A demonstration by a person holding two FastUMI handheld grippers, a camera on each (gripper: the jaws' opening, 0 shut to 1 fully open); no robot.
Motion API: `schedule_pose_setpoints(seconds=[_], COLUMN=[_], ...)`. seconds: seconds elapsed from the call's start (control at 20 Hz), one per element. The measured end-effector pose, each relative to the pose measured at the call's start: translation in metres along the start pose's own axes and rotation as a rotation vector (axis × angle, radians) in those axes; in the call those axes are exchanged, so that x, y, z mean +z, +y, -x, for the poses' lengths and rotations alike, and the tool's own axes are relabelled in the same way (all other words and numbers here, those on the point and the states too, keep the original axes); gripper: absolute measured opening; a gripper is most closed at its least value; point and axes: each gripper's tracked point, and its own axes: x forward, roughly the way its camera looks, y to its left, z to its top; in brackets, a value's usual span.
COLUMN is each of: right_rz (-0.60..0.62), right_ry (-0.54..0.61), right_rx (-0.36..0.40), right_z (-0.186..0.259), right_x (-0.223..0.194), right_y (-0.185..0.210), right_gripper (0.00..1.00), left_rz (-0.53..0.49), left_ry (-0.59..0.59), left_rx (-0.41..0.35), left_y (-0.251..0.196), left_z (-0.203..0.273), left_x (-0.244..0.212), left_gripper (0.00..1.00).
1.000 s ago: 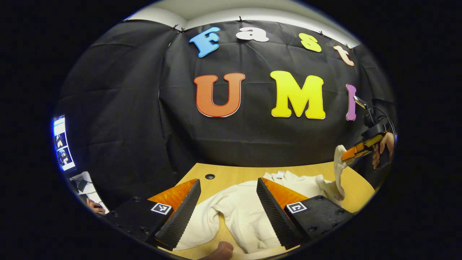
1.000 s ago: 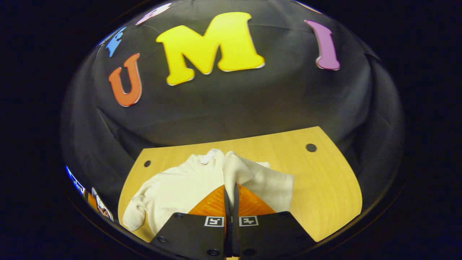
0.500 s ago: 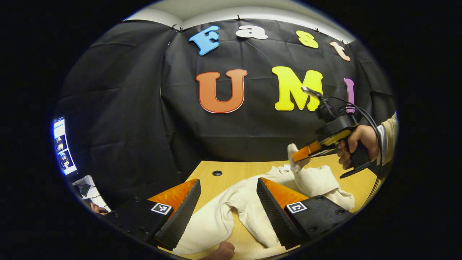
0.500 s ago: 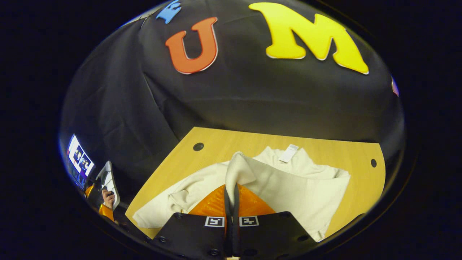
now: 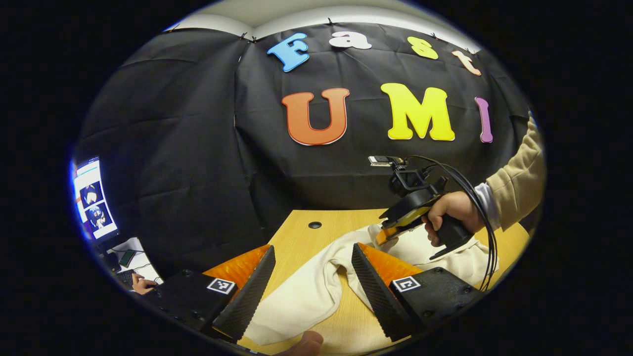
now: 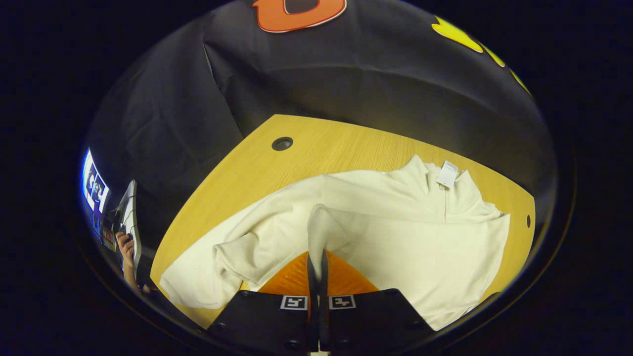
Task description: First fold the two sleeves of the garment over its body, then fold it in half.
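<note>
A cream sweatshirt lies spread on the wooden table, collar and white tag at the far side. My right gripper is shut on one sleeve's cuff, which it holds low over the body; that sleeve lies folded across the chest. In the left gripper view a hand holds that right gripper down over the sweatshirt. My left gripper stands open above the near table edge. The other sleeve lies loose on the table beneath the gap between its fingers.
A round cable hole sits near the table's far left corner. Left of the table stands a lit monitor, with another person's hand at a desk below it. A thumb shows at the bottom edge.
The right gripper carried the sleeve cuff from high at the right, across and down onto the sweatshirt's body. The left gripper stayed open and barely shifted.
</note>
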Motion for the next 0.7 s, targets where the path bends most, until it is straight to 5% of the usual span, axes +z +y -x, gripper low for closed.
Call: schedule_pose_setpoints(seconds=[0.1, 0.2, 0.7], right_rz=[-0.038, -0.037, -0.048], right_ry=[0.021, 0.039, -0.017], right_rx=[0.011, 0.022, 0.136], right_z=[-0.003, -0.001, 0.038], right_x=[-0.002, -0.008, 0.002], right_y=[0.012, 0.015, 0.028], right_gripper=[0.0, 0.12, 0.39], left_rz=[0.015, 0.025, 0.018], left_ry=[0.024, 0.051, 0.102], left_rx=[0.015, 0.036, 0.055], left_y=[0.004, 0.008, 0.009], left_z=[0.008, 0.014, 0.03], left_x=[-0.011, -0.021, -0.037], left_gripper=[0.99, 0.99, 0.99])
